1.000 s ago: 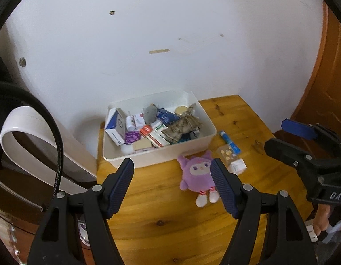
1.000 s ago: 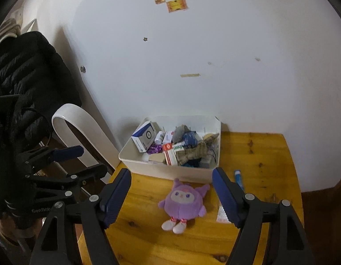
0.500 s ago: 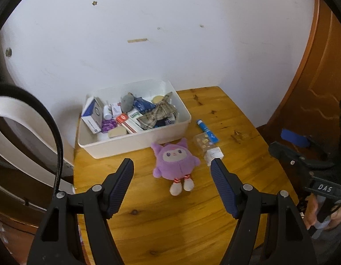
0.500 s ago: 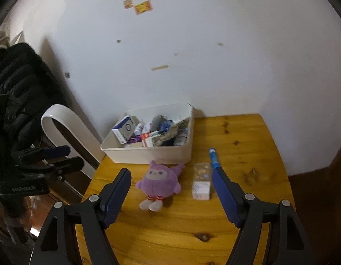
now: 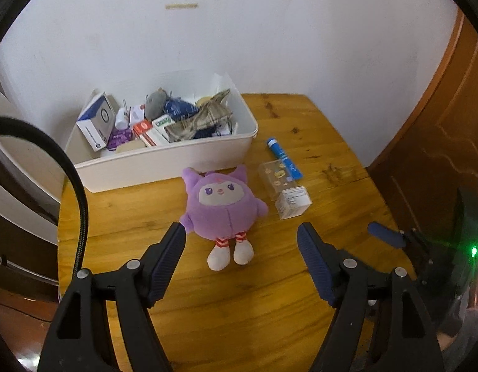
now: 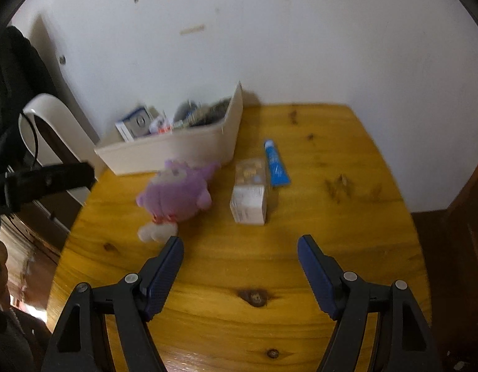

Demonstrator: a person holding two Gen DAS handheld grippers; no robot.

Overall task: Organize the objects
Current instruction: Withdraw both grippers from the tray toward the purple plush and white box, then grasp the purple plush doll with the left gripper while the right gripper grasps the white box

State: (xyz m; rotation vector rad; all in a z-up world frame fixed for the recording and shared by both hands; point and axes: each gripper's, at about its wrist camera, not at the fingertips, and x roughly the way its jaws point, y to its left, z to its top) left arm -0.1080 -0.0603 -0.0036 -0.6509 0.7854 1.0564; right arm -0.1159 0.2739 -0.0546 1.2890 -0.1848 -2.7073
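Note:
A purple plush toy lies on the wooden table in front of a white bin full of small boxes and packets. A clear box with a white carton and a blue tube lie to the toy's right. My left gripper is open and empty, just above the toy's feet. My right gripper is open and empty over the table's front, with the plush toy, carton and blue tube ahead of it.
A white wall stands behind the table. A wooden door is at the right. A white curved chair back and a dark jacket are at the left. The left gripper's finger shows in the right wrist view.
Both grippers have moved forward and down toward the table. The toy, carton and tube now look larger and closer. Both grippers stay open.

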